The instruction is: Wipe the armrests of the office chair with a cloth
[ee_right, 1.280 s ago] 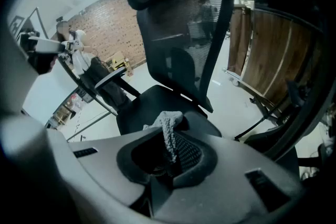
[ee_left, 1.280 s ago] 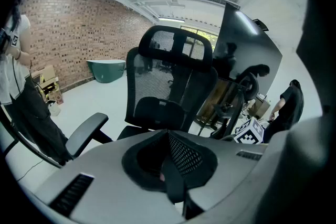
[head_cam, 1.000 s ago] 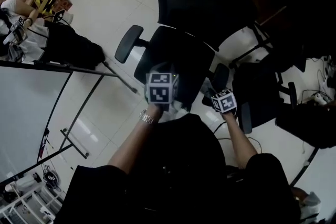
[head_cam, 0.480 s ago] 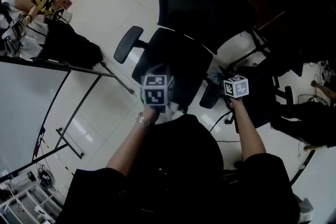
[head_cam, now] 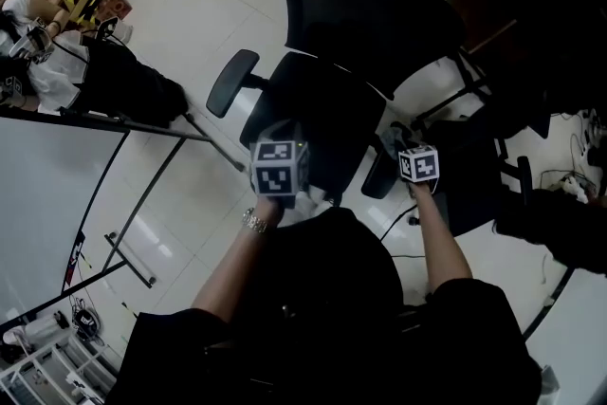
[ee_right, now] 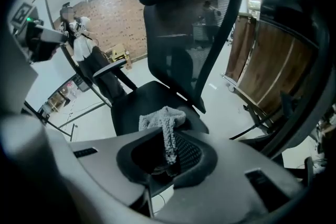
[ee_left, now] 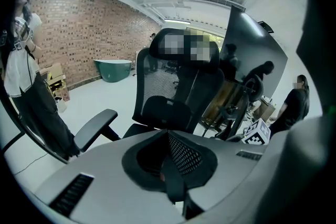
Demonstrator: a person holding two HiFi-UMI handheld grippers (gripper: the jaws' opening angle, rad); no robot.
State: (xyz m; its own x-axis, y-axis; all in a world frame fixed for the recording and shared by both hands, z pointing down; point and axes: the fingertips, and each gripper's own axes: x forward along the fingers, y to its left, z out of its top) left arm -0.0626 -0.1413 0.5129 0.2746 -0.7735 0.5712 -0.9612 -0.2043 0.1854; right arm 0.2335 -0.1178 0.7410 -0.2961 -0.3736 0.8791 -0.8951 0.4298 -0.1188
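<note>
1. The person's two forearms reach forward and down, each hand holding a gripper topped with a marker cube.
2. The left gripper (ee_left: 176, 168) has its jaws pressed together with nothing between them. In the head view its cube hangs over the front edge of the seat (head_cam: 318, 114).
3. The right gripper (ee_right: 168, 157) is clamped on the grey cloth (ee_right: 160, 119). A narrow strip of the fabric runs down into the jaws, and the rest bunches just beyond their tips.
4. From the right gripper view the bunched cloth lies against the near edge of the seat; whether it touches the padding cannot be told.
5. In the head view the right gripper's cube sits just beside the right armrest (head_cam: 381, 174), at its near end.
6. The office chair (head_cam: 365, 9) is black, with a mesh backrest and a headrest, and faces the person.
7. Its left armrest (head_cam: 231, 81) sticks out on the far side of the seat from the cloth, well apart from both grippers.
8. A whiteboard (head_cam: 47, 194) on a metal stand is to the left of the chair on the pale glossy floor (head_cam: 190, 5).
9. A person (ee_left: 29, 86) in a white top and dark trousers stands next to the board.
10. Farthest off are a brick wall (ee_left: 89, 34) with a green tub (ee_left: 113, 68) at its foot, and wooden panels (ee_right: 262, 71) to the right.
</note>
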